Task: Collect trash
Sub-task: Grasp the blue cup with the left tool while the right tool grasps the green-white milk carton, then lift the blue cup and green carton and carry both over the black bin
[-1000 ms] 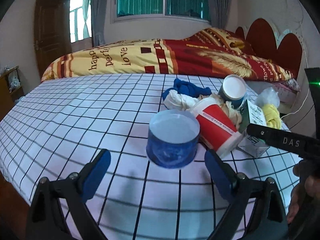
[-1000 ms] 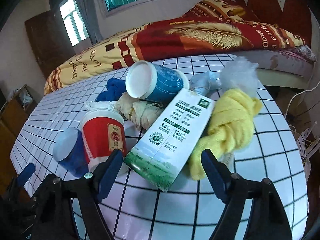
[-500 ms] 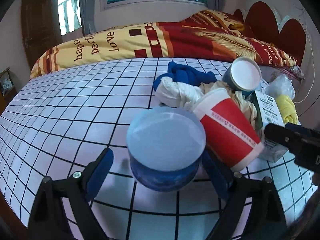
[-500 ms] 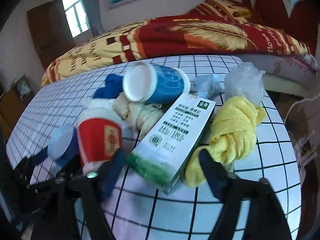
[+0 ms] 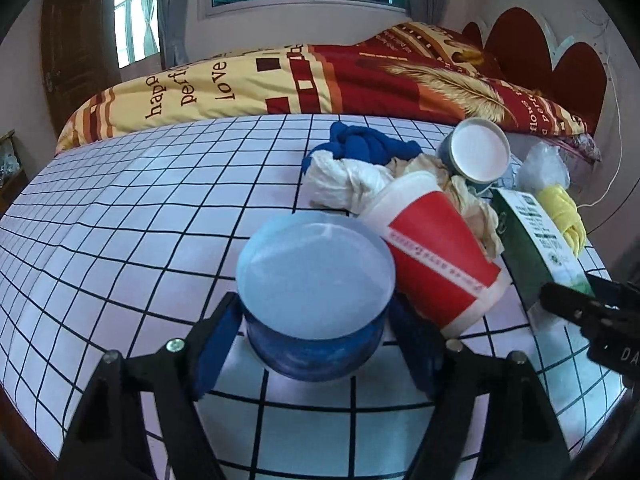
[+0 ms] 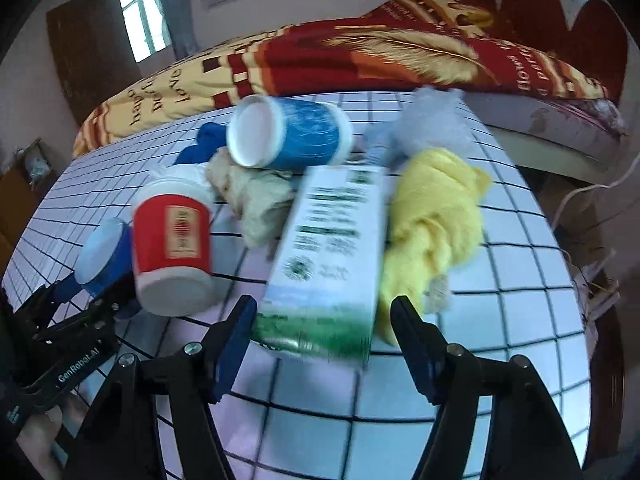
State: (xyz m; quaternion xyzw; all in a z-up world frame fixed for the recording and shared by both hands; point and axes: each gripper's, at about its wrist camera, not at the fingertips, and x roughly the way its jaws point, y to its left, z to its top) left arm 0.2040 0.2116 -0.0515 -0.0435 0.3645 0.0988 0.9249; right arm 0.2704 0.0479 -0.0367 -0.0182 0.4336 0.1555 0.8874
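A pile of trash lies on a checked white sheet. A blue paper cup lies on its side between my left gripper's open blue pads, which flank it closely. A red paper cup lies just right of it. My right gripper is open around the near end of a green and white carton. Behind are a second blue cup, a yellow cloth, crumpled paper and a blue cloth.
A red and yellow quilt lies folded along the far side of the bed. A clear plastic bag lies behind the yellow cloth. The bed's right edge drops off near a white cable. A brown door stands at far left.
My left gripper moved forward until the blue cup sits between its pads. My right gripper moved forward around the carton's near end. The jaws of both have narrowed a little.
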